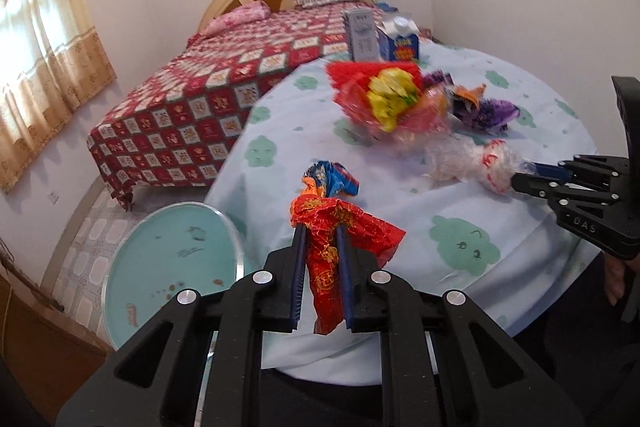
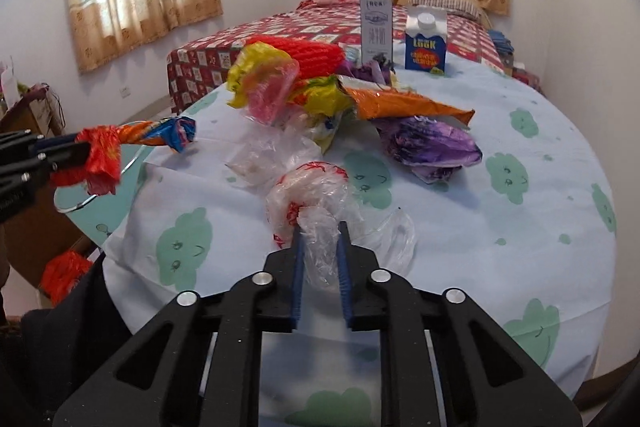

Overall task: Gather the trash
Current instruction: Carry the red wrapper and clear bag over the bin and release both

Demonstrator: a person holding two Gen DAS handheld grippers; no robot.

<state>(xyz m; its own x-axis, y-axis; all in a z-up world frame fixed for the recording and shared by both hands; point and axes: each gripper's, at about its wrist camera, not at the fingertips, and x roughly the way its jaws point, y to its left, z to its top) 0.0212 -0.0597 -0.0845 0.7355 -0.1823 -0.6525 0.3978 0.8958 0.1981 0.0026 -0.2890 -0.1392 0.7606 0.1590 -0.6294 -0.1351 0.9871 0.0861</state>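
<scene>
My left gripper (image 1: 320,227) is shut on a crumpled red and gold wrapper (image 1: 340,231) twisted with a blue and orange one (image 1: 330,179), held above the table's left edge; it also shows in the right wrist view (image 2: 100,155). My right gripper (image 2: 320,229) is shut on a clear plastic bag with red print (image 2: 310,195), which shows in the left wrist view (image 1: 472,163). A pile of trash lies mid-table: red mesh (image 2: 308,57), yellow bag (image 2: 256,65), orange wrapper (image 2: 404,103), purple wrapper (image 2: 432,147).
The round table (image 2: 540,131) has a light blue cloth with green clouds. A grey carton (image 2: 376,27) and a blue milk carton (image 2: 425,43) stand at its far side. A round glass side table (image 1: 172,259) stands left below. A bed (image 1: 224,83) lies behind.
</scene>
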